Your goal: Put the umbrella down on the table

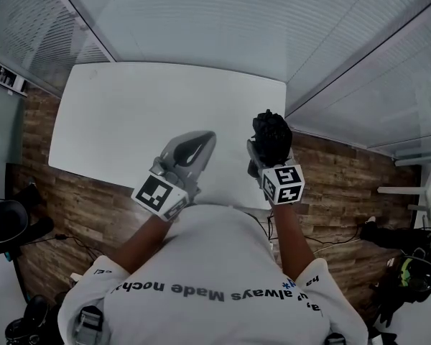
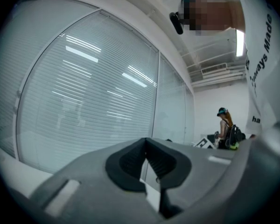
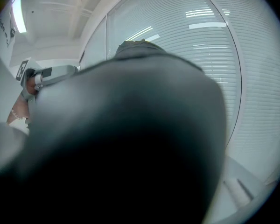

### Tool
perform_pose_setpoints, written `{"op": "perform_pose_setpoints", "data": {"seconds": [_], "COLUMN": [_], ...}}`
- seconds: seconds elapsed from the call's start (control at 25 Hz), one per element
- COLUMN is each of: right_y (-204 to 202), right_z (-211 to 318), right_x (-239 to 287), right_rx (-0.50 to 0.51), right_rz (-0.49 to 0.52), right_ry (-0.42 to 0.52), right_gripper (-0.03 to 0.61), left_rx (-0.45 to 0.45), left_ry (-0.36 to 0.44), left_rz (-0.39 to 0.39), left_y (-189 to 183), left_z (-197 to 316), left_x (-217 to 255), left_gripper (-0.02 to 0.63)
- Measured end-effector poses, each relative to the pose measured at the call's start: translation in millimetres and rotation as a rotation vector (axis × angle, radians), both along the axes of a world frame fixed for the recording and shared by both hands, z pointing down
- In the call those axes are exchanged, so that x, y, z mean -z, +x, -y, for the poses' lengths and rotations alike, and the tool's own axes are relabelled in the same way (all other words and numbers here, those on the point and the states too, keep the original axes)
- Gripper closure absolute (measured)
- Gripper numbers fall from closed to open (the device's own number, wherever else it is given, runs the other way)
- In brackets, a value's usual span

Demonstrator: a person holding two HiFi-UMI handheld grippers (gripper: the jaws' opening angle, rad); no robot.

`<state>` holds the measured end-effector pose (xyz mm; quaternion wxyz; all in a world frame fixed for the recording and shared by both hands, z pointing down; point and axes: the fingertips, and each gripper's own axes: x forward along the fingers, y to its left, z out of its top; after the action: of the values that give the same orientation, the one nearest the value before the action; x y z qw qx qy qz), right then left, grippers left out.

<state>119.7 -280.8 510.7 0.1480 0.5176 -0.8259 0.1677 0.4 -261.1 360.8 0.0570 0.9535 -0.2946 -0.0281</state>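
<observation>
Progress: partway. Holding umbrella (image 1: 271, 134) clamped in right gripper (image 1: 267, 157), centre right, by lower right corner of table (image 1: 129, 113) (not yet laid down), with left gripper (image 1: 197, 144) clenched empty.

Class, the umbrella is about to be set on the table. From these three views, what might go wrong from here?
1. The umbrella, gripped in the right tool, appears close to the table edge; released there, it might tip onto the floor.
2. It fills the right gripper view, so judging the landing spot from there is hard.
3. The shut left tool sits close by and might get bumped.
</observation>
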Motion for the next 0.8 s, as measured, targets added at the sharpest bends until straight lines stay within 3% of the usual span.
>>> {"op": "perform_pose_setpoints", "data": {"seconds": [0.32, 0.8], "right_y": [-5, -6], "right_z": [21, 34], "right_x": [-52, -160], "right_rx": [0.015, 0.046], "right_rz": [-0.058, -0.151], "right_ry": [-0.096, -0.336], "right_gripper": [0.325, 0.325], "left_rx": [0.001, 0.010], "left_ry": [-0.002, -0.004], "left_rz": [0.003, 0.003], "left_y": [-7, -16], "left_z": [2, 3], "left_x": [-1, -5], "left_gripper": [0.611, 0.611]}}
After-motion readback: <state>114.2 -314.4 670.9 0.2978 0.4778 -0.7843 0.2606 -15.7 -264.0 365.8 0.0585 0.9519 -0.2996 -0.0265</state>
